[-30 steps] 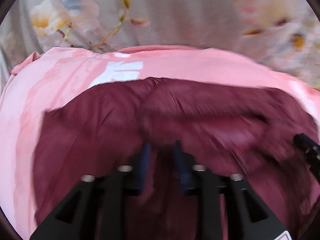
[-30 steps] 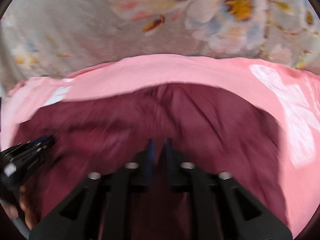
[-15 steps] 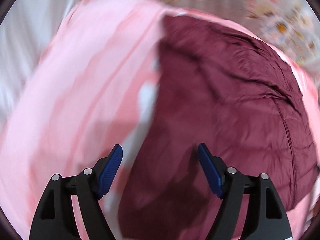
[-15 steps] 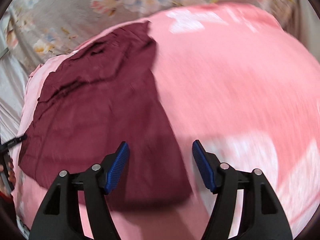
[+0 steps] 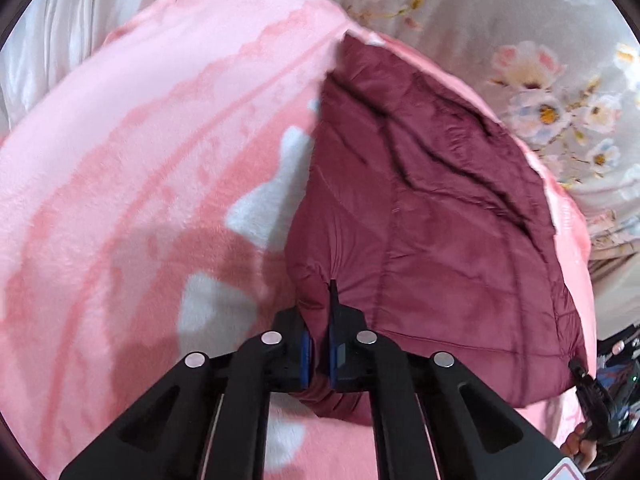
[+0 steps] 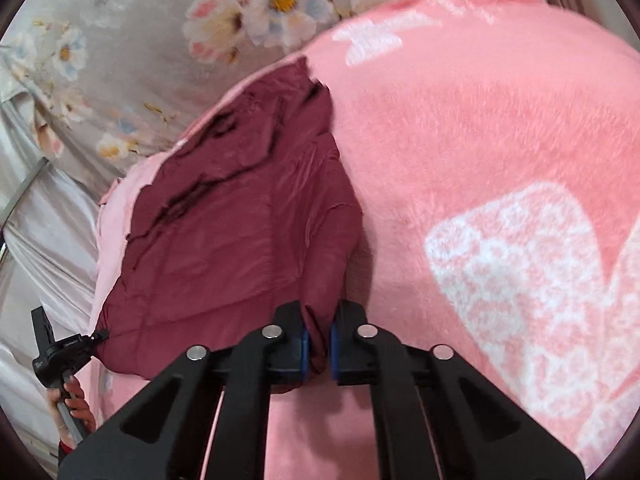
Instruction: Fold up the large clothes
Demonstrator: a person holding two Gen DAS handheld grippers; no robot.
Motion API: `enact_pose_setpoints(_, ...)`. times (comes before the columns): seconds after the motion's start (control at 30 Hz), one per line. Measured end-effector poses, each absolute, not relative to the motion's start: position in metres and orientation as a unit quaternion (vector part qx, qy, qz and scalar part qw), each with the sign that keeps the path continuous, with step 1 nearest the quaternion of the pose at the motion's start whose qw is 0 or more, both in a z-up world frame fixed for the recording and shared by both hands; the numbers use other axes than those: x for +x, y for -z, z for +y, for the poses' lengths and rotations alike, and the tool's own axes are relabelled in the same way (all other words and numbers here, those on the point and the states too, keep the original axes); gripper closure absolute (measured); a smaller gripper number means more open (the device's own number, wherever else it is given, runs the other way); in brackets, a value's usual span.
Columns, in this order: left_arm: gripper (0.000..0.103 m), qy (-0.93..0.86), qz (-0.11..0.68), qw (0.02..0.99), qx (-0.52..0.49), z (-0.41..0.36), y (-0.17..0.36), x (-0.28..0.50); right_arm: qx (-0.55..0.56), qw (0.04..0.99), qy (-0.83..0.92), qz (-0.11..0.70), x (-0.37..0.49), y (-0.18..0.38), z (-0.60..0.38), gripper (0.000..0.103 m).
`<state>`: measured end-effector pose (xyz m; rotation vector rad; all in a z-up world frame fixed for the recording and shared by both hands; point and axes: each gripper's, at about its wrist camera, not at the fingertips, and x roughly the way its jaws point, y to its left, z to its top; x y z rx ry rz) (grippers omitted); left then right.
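Observation:
A maroon quilted garment [image 5: 432,208] lies folded on a pink blanket [image 5: 152,152]. My left gripper [image 5: 319,354] is shut on the garment's near left corner. In the right wrist view the same garment [image 6: 240,232] lies to the left on the blanket [image 6: 480,160], and my right gripper [image 6: 317,354] is shut on its near right corner. The right gripper also shows at the right edge of the left wrist view [image 5: 580,372]. The left gripper shows at the left edge of the right wrist view [image 6: 96,336], touching the garment's other near corner.
A grey floral sheet [image 5: 540,60] lies beyond the blanket, also seen in the right wrist view [image 6: 120,40]. White satin fabric [image 5: 48,52] lies at the far left. A hand [image 6: 68,404] holds the left gripper's handle.
A second ago both grippers held the garment, then both opened above it. Both have now closed on its near corners.

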<state>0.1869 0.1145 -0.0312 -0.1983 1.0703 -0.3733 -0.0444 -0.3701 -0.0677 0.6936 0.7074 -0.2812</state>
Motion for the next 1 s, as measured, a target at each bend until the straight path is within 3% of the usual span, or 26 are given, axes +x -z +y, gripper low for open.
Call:
enact_pose_setpoints(0.23, 0.100, 0.230, 0.470, 0.848, -0.078, 0.141, -0.033, 0.112, 0.267, 0.909, 0.136, 0.290, -0.128, -0.002, -0.331, 0.099)
enact_pose_setpoints(0.43, 0.100, 0.281, 0.426, 0.851, -0.123, 0.181, -0.099, 0.041, 0.238, 0.940, 0.131, 0.205, -0.211, -0.067, -0.309, 0.099)
enact_pose_setpoints(0.63, 0.099, 0.276, 0.345, 0.892, -0.096, 0.165, -0.169, 0.036, 0.214, 0.957, 0.133, 0.141, -0.201, -0.125, -0.313, 0.099)
enact_pose_setpoints(0.8, 0.098, 0.222, 0.366, 0.903, -0.035, 0.113, -0.155, 0.100, 0.230, 0.946, 0.154, 0.170, -0.127, -0.113, -0.347, 0.099)
enact_pose_setpoints(1.0, 0.092, 0.129, 0.417, 0.899, 0.042, 0.049, -0.073, 0.205, 0.257, 0.912, 0.208, 0.244, -0.010, -0.041, -0.386, 0.099)
